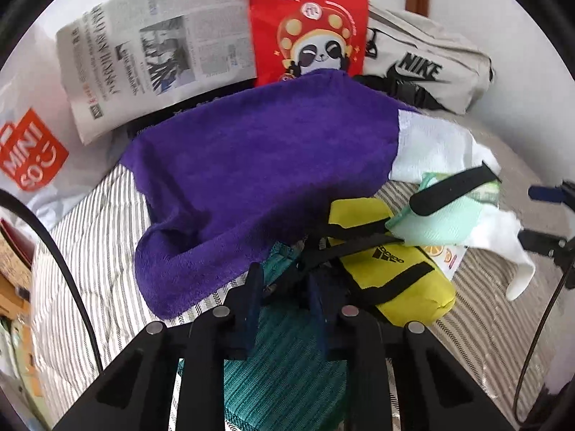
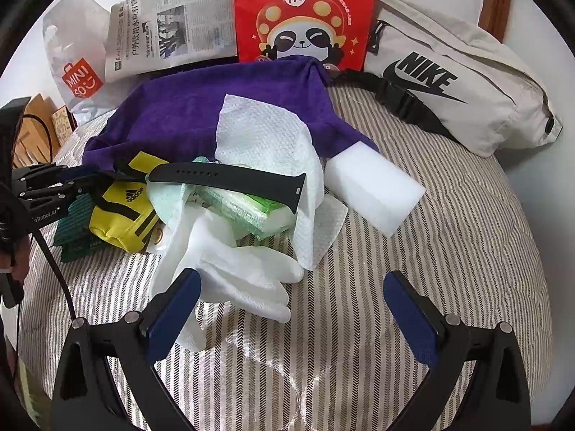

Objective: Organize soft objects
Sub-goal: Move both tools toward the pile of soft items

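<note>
A: Where does the pile sit, and which tool is closer to what?

B: It sits on the striped bed cover (image 2: 413,251), toward the far-left part, in front of the red panda bag (image 2: 305,14) and newspaper (image 2: 172,25) leaning at the far edge. The left tool (image 1: 284,287) is right at the pile's left end: its fingers are narrowly apart, either side of the black strap (image 1: 345,248) of the yellow Adidas pouch (image 1: 391,280), above a teal cloth (image 1: 284,366). Whether they actually pinch the strap, I cannot tell.

A: And the right one?

B: The right tool (image 2: 291,305) has its fingers wide apart and holds nothing. The white glove (image 2: 244,280) lies just ahead and to its left, touching or nearly touching the left finger, with its fingers pointing toward the bed's right side.

A: So the glove's long axis?

B: Roughly crosswise to the right tool's approach, I'd judge, so a small shift left should straddle it.

A: Anything else nearby?

B: The black watch band (image 2: 230,179) lies across the tissue pack (image 2: 248,208), and the purple towel (image 2: 201,111) lies behind, with a white foam block (image 2: 377,190) to the right.
</note>
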### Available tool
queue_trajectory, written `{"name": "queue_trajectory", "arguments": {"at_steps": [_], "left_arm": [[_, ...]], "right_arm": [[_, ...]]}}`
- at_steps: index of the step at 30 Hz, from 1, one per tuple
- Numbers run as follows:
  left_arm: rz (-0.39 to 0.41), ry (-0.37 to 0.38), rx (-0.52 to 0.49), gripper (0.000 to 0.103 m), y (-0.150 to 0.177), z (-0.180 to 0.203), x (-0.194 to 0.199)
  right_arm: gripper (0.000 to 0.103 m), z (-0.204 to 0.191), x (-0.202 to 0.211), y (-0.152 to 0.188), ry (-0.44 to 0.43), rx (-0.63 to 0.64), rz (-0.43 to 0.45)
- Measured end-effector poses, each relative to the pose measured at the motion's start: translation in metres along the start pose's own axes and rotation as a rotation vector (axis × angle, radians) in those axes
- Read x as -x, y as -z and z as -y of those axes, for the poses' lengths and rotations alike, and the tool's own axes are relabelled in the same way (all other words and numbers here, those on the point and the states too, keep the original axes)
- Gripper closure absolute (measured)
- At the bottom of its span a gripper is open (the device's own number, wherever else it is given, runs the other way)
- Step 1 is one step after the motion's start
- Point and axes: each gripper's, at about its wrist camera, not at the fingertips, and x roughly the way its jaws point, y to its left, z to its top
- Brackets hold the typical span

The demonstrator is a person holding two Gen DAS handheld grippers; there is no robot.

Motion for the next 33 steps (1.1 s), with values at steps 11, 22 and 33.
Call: {"name": "queue_trajectory", "arguments": {"at_steps": [11,22,33], "left_arm": [[-0.023,0.089,-0.009,0.085,-0.005,0.002,0.001],[-0.028,0.144,0.065,0.095,-0.003,-0.005,0.014],[-0.073,0.112,0.123,0.091,-0.009,-0.006,-0.011]], "right_arm": [[0.003,0.003,-0.001,0.002,-0.001,-0.003,-0.005],[0.003,0.004,0.0,0.005,-0.007,-0.01,-0.009],[0.003,0.002,0.008,0.003,-0.022,-0.002,0.016]]}}
